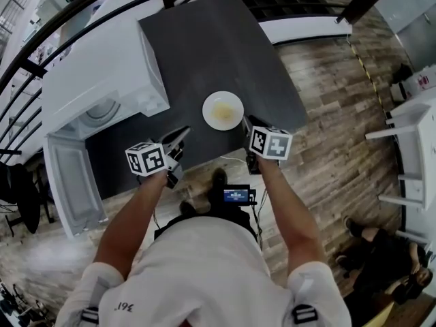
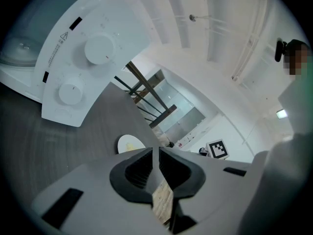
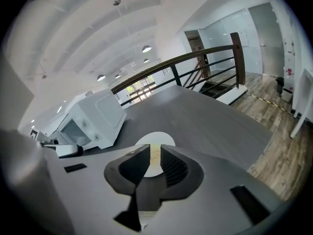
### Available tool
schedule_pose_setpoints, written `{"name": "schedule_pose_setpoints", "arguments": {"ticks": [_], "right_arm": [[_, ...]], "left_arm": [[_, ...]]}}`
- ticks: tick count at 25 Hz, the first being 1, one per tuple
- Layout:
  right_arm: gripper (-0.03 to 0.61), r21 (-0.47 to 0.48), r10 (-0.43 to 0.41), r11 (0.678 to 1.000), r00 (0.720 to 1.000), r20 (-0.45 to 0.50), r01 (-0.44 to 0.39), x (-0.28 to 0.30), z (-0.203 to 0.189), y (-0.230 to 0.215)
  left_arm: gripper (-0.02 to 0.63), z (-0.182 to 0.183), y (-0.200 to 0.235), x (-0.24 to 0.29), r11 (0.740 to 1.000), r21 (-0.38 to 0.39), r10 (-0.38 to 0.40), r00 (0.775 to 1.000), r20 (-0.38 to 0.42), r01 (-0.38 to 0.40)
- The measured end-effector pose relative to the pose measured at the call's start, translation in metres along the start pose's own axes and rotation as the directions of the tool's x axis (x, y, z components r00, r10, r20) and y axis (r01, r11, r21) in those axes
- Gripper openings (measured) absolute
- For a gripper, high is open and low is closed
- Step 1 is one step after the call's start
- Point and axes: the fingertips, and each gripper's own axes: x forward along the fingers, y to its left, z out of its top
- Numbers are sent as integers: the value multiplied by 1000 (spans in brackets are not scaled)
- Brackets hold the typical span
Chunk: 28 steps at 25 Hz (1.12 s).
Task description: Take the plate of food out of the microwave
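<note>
plate (image 1: 223, 110) sits on worktop (image 1: 225, 46), out of microwave (image 1: 102, 73) at its 10 o'clock | left gripper (image 1: 178, 136) at 8, right gripper (image 1: 246, 122) at 4 | both open a crack, holding nothing; job looks done

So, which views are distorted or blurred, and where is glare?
Head view: evenly lit, plate sharp, edges bent by the wide lens. Left gripper view: strong fisheye, dark corners, microwave curved. Right gripper view: same fisheye, railing bows, ceiling lamp glares, table slightly smeared.
</note>
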Motion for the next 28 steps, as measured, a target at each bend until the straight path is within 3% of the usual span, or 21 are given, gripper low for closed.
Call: {"name": "schedule_pose_setpoints", "arguments": {"ticks": [13, 28], "right_arm": [[64, -98, 0, 995, 997, 77, 7, -57, -28, 85], [63, -108, 40, 994, 983, 179, -20, -133, -45, 153]], "left_arm": [[43, -6, -57, -90, 984, 114, -142, 989, 34, 138], [43, -18, -119, -164, 953, 197, -252, 965, 79, 232]]}}
